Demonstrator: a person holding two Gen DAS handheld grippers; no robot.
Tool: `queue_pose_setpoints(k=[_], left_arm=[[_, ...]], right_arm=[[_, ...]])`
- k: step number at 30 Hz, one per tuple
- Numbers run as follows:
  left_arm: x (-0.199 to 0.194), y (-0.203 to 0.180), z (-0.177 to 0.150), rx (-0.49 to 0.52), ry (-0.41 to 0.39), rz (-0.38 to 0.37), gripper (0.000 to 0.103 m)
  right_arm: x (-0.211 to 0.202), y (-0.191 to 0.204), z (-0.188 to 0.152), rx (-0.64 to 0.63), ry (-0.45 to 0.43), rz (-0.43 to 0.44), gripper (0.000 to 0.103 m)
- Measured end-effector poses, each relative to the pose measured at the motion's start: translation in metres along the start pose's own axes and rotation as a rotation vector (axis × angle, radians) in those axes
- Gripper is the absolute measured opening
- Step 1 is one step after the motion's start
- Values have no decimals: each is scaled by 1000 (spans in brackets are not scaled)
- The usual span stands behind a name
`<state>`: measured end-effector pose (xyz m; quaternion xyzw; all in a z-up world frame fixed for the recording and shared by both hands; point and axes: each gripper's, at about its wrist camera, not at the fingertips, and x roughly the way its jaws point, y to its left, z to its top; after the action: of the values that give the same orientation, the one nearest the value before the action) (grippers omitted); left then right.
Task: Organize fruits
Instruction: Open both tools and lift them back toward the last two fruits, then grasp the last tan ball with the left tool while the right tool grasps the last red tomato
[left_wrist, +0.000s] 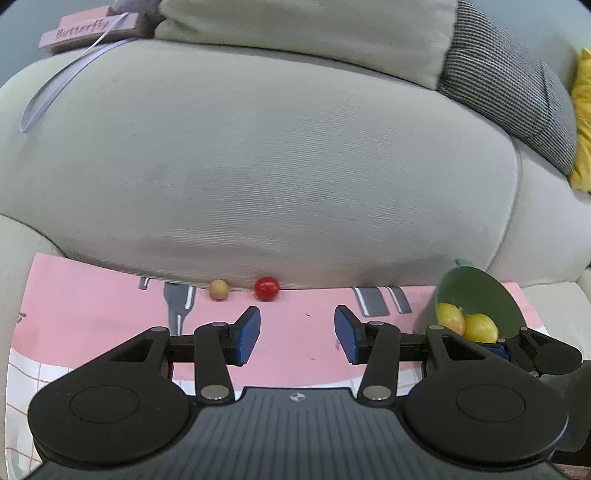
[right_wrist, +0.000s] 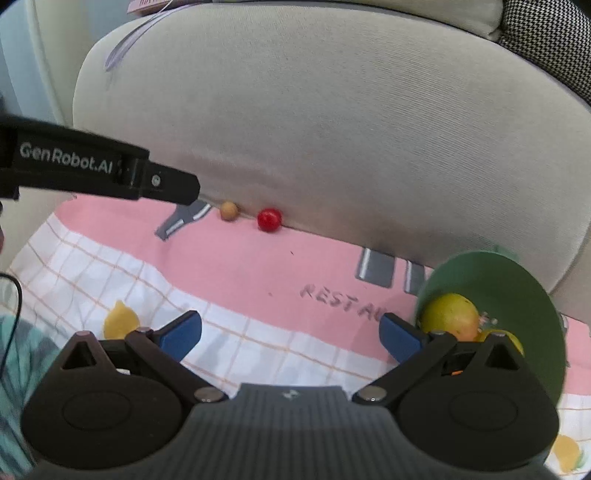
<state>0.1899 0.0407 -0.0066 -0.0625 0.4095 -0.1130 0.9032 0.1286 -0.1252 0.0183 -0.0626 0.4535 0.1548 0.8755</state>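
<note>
Two small round fruits lie loose at the far edge of the cloth, tucked against the foot of a sofa cushion: a tan one (left_wrist: 218, 289) on the left and a glossy red one (left_wrist: 266, 288) just right of it, near each other but apart. Further right, a green bowl (left_wrist: 491, 295) stands tilted with its mouth toward the near side, holding two yellow fruits (left_wrist: 466, 324) close to its lower lip.

The left tongs (left_wrist: 297, 334) hang above the pink cloth with nothing between the pads, at a middling gap, short of the loose fruits. The right tongs (right_wrist: 290, 336) are spread wide and empty, their right pad just beside the bowl's rim.

The risks, as I judge them: both loose fruits are round and smooth, so a pad that nudges instead of clamping could send one rolling along the crease or push it under the cushion. The tipped bowl is the larger worry; a knock from the right tongs could tilt it further and spill the yellow pair. The two tools also work close together and could collide.

The surface is soft: a printed cloth (right_wrist: 280, 266), pink at the far side and white-checked nearer with lemon motifs, spread over what looks like a sofa seat. Behind rise pale grey-green cushions (left_wrist: 280, 155), a houndstooth pillow (left_wrist: 517, 85) and a yellow one on the right, and at far left a lilac box (left_wrist: 86, 31) lettered "Butterfly" with a trailing ribbon.
</note>
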Motion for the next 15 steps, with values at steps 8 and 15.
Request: queue_pose_setpoints(k=[8,15], left_arm=[[31,28,1,-42,17,16,58],[60,48,4,-61,23,27,58]], right_arm=[[35,3,15,-24,-67,-15,98],[74,-4,32,25,-88,-1,89]])
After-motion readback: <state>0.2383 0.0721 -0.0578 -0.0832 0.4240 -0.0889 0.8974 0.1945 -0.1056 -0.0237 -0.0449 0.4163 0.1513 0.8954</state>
